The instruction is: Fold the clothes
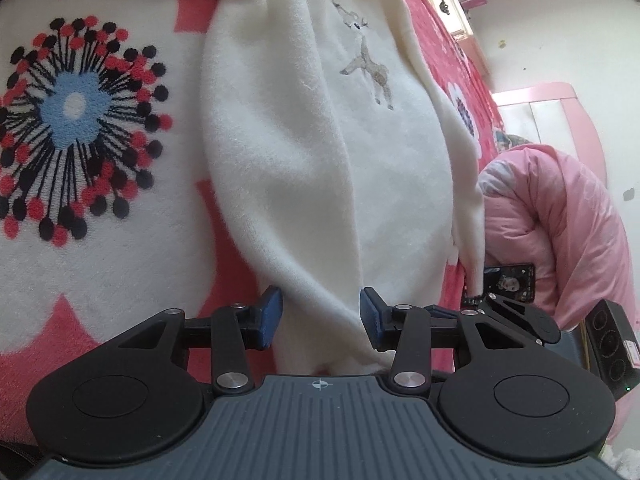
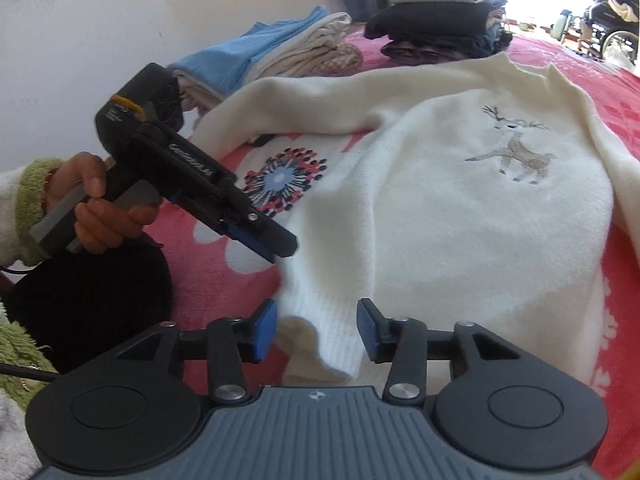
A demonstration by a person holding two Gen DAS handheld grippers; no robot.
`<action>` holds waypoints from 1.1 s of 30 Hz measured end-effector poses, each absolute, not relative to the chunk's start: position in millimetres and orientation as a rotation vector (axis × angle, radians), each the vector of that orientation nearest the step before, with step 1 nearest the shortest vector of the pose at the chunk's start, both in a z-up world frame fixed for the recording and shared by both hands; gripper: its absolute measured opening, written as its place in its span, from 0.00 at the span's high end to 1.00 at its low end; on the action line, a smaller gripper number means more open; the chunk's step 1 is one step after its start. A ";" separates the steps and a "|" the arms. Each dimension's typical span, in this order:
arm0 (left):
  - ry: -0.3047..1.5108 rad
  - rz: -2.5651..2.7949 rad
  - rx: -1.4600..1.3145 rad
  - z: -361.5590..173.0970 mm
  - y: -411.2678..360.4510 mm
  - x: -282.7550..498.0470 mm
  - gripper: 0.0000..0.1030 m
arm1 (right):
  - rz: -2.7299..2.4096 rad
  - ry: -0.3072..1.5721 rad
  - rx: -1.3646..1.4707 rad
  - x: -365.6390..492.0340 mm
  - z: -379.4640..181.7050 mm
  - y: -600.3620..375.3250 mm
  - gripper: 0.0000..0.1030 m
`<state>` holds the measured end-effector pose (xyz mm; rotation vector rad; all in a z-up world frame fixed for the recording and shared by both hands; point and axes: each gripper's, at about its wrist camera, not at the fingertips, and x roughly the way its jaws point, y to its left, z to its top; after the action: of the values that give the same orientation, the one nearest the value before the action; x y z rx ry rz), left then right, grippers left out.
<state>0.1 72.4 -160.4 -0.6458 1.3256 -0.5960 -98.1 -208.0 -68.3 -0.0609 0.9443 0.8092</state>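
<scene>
A cream fleece sweater (image 2: pixel 440 208) with an embroidered deer (image 2: pixel 516 152) lies spread on the red flowered blanket (image 2: pixel 224 256). It also shows in the left wrist view (image 1: pixel 320 152). My left gripper (image 1: pixel 320 316) is open, its blue pads either side of the sweater's hem edge. In the right wrist view the left gripper (image 2: pixel 276 246) hovers at the sweater's lower left corner. My right gripper (image 2: pixel 316 330) is open, with the ribbed hem (image 2: pixel 328 344) between its pads.
Stacks of folded clothes (image 2: pixel 436 24) and a blue and beige pile (image 2: pixel 280 52) sit at the blanket's far side. A black garment (image 2: pixel 92 300) lies at the left. A pink quilt (image 1: pixel 560 216) and a phone (image 1: pixel 510 282) lie to the right.
</scene>
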 end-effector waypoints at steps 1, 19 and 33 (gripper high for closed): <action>1.323 -0.599 -0.652 -160.8 71.1 1.3 0.59 | 0.821 0.948 -0.074 -96.2 -69.4 -201.4 0.50; 1.342 -0.677 -0.913 -137.3 84.5 -6.8 0.49 | 0.789 0.897 0.326 -101.0 -52.3 -192.5 0.92; 1.310 -0.580 -0.699 -126.7 110.4 -7.1 0.95 | 0.410 0.849 0.316 -112.9 -47.1 -257.3 0.51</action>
<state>-7.1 110.4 -126.7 -0.6993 1.3099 -0.5797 -112.9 -257.3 -47.1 0.3158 0.8494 0.4102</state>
